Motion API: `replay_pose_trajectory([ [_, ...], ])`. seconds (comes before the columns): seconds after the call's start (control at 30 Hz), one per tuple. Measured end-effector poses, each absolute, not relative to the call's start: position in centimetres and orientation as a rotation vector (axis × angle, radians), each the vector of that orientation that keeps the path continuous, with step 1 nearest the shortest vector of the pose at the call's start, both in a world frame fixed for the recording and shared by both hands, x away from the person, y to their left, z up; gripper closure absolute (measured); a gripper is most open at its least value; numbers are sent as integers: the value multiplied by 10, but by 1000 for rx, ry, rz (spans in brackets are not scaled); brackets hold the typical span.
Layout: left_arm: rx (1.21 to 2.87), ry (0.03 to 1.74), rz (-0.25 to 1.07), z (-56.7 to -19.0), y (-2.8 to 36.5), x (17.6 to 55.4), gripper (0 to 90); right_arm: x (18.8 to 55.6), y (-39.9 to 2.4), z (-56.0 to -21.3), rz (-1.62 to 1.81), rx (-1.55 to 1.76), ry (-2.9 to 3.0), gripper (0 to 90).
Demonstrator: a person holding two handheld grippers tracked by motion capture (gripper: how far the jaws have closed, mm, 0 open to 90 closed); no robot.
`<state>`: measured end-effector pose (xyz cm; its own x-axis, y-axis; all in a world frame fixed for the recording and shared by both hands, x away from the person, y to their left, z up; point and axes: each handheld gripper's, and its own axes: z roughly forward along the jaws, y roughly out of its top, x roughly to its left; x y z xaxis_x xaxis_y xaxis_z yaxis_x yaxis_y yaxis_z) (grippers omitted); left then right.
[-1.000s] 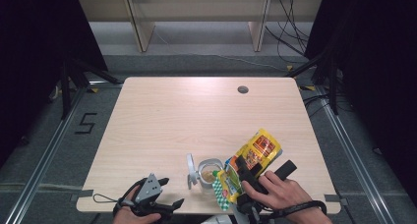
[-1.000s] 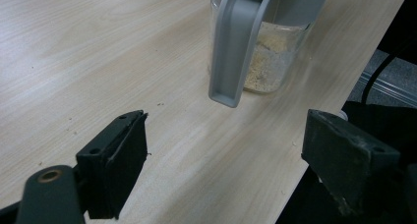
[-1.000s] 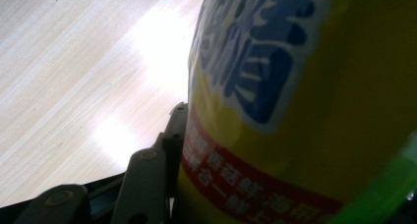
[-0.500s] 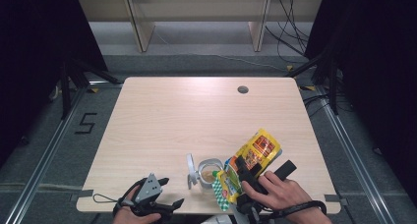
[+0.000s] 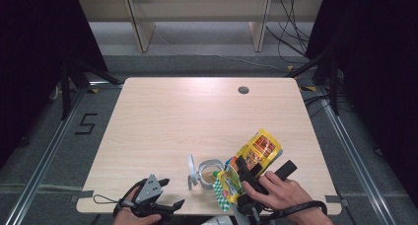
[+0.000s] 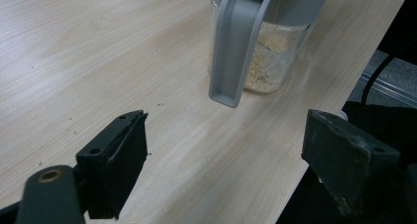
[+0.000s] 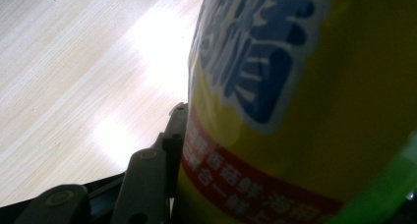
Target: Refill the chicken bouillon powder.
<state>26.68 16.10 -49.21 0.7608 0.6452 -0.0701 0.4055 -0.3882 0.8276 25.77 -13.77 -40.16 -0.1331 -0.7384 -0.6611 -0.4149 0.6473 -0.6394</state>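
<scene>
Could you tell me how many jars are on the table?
1: a clear jar of beige powder stands near the table's front edge, beside the yellow packet. Another could be hidden behind that packet.

Readable marks: 1 floor number, pouch print

A black 5 (image 5: 86, 124) is marked on the floor left of the counter; the yellow pouch (image 7: 305, 111) bears blue and white characters, illegible.

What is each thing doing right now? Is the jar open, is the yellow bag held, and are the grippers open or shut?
jar: upright near the table's front edge, lid flipped open, some pale crumbly stuff inside.
yellow bag: held in the right gripper, tilted beside the jar.
right gripper: shut on the yellow bag.
left gripper: open, nothing between its jaws, pointing at the jar.
table: wooden, with a small round hole near the far edge.
</scene>
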Motion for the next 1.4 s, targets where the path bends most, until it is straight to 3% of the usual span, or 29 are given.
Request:
replay_pose_trajectory([
  [1.4, 2017, 794, 319, -493, 160, 267, 166, 259, -135, -401, -387, -962, 1753, 591],
])
